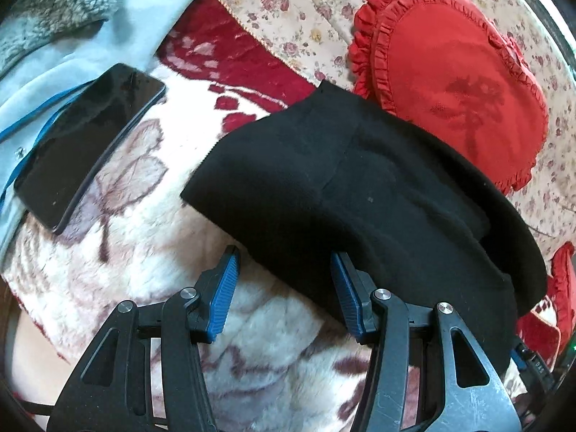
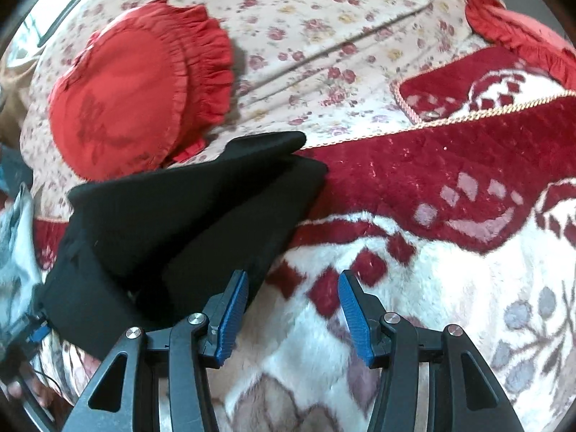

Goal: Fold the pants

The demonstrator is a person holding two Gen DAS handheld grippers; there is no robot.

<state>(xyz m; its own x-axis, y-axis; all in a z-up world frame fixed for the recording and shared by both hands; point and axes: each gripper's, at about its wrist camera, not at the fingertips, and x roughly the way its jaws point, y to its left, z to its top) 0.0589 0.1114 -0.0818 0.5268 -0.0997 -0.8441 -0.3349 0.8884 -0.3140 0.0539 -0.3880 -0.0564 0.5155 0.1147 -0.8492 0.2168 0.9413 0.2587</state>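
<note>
- Fingers of the left hand-held gripper (image 1: 284, 289) stand apart with blue ribbed pads, gripping nothing; the right-side pad (image 1: 345, 297) sits over the near edge of the black pants (image 1: 360, 194), the other pad over the blanket.
- Right hand-held gripper (image 2: 293, 306) is likewise spread open and empty, its left-side pad (image 2: 234, 318) at the near edge of the pants (image 2: 172, 230), the gap between the fingers showing only blanket.
- Pants lie folded into a compact dark bundle on a plush white blanket (image 1: 151, 262) with red and mauve flower patterns, spread on a bed.
- Far edge of the bundle reaches a red ruffled heart-shaped cushion (image 1: 450, 82), which rests on a floral-print sheet (image 1: 306, 10).
- Black smartphone (image 1: 90, 140) lies face up to the left of the pants, well apart from them, partly on a pale blue garment (image 1: 108, 36) with a grey furry trim.
- Second red ruffled cushion (image 2: 522, 32) shows at the right wrist view's upper right.
</note>
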